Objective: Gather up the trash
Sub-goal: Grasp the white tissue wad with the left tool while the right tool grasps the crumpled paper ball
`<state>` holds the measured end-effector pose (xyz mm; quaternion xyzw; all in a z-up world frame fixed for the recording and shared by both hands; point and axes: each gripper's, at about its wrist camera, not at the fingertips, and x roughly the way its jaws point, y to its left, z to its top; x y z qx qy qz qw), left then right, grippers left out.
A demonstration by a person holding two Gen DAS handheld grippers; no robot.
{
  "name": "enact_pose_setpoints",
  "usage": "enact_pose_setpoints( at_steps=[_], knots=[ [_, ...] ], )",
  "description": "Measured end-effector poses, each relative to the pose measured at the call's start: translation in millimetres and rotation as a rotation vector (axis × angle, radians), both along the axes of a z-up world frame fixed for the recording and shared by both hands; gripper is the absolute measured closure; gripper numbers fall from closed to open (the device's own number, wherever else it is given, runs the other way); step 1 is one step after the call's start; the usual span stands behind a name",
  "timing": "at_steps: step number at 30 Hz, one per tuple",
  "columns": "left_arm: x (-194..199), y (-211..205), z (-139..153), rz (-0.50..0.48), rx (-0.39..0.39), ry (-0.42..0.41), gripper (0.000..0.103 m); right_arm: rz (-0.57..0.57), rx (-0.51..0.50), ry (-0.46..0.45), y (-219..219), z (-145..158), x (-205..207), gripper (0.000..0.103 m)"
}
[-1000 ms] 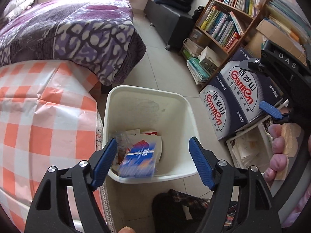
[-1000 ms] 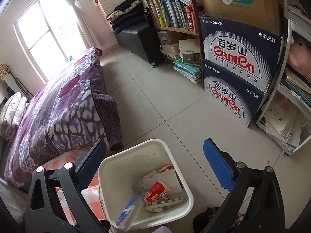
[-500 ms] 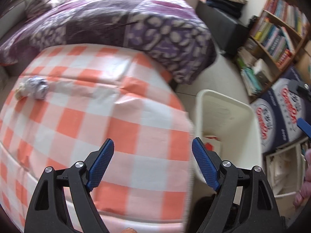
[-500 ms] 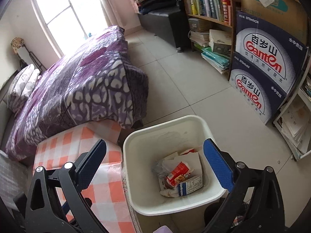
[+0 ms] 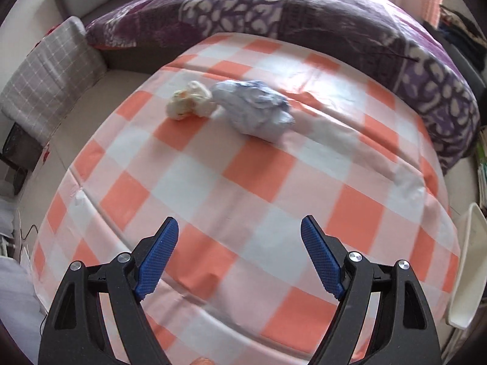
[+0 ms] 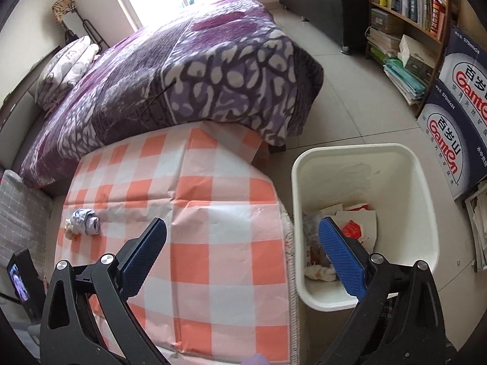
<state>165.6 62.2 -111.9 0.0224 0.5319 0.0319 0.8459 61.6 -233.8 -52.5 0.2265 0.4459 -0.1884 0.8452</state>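
Observation:
A crumpled blue-white wad (image 5: 254, 111) and a smaller cream wad (image 5: 188, 100) lie side by side on the far part of the orange-checked tablecloth (image 5: 274, 188). My left gripper (image 5: 240, 246) is open and empty above the near part of the table, well short of them. My right gripper (image 6: 242, 237) is open and empty, over the table's right edge beside the white bin (image 6: 365, 155), which holds wrappers and paper (image 6: 350, 228). The blue-white wad also shows in the right wrist view (image 6: 85, 222). The bin's rim shows in the left wrist view (image 5: 468, 273).
A bed with a purple blanket (image 6: 182, 70) abuts the table's far side. A bookshelf (image 6: 404, 9) and blue water cartons (image 6: 456, 121) stand right of the bin. A grey checked cushion (image 5: 48, 79) lies left of the table. A small screen device (image 6: 21, 279) stands at the left.
My left gripper has swung left from over the bin to over the table, after a blue packet fell into the bin. My right gripper has also turned left, bringing the table into view.

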Motion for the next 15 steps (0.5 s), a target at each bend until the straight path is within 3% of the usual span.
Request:
enact_pose_setpoints(
  at_steps=[3,6,11,15],
  knots=[
    [17.4,31.4,0.8,0.018,0.028,-0.045,0.023,0.049,0.002,0.037,20.1,-12.1,15.5,0.007],
    [37.8,52.5,-0.9,-0.029,0.093,-0.092,0.023,0.101,-0.005,0.073,39.4,-24.2,30.3,0.007],
    [76.5,61.5,-15.5,-0.276,0.228,-0.132,0.023,0.180,-0.049,0.092,61.9,-35.3,47.3,0.007],
    [106.1,59.5,-27.1,-0.428,0.214,-0.108,0.023,0.280,-0.158,0.032,86.9,-34.5,57.4,0.007]
  ],
)
